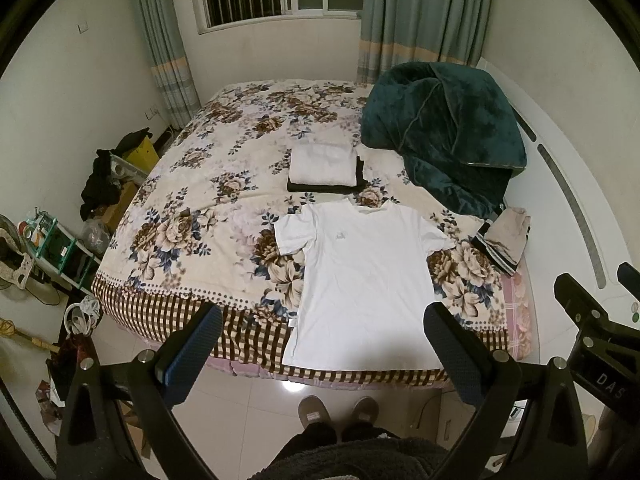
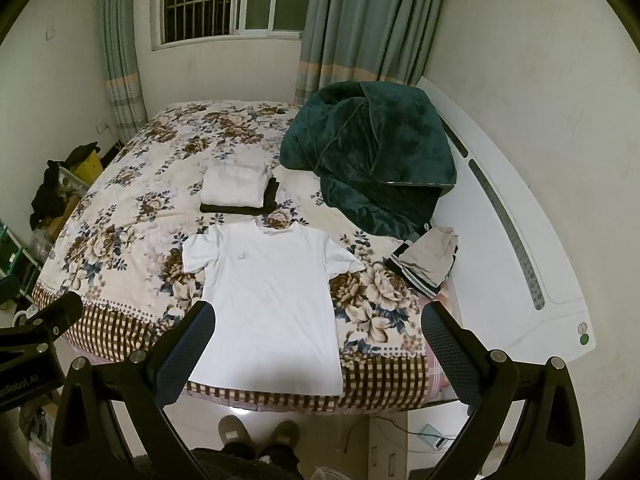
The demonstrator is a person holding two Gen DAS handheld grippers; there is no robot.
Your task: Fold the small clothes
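A white T-shirt (image 1: 360, 280) lies flat, face up, on the floral bed, its hem at the near edge; it also shows in the right wrist view (image 2: 268, 300). Behind it sits a folded white garment (image 1: 323, 164) on a folded dark one (image 1: 320, 188), also seen in the right wrist view (image 2: 234, 186). A crumpled beige and striped garment (image 1: 504, 240) lies at the right, near the headboard (image 2: 428, 260). My left gripper (image 1: 322, 344) is open and empty, held above the bed's near edge. My right gripper (image 2: 318, 340) is open and empty, likewise above the near edge.
A dark green blanket (image 1: 444, 136) is heaped at the back right of the bed (image 1: 192, 232). A white headboard (image 2: 520, 240) runs along the right. Cluttered shelves and boxes (image 1: 60, 248) stand at the left. The person's slippers (image 1: 340, 412) stand on the tiled floor.
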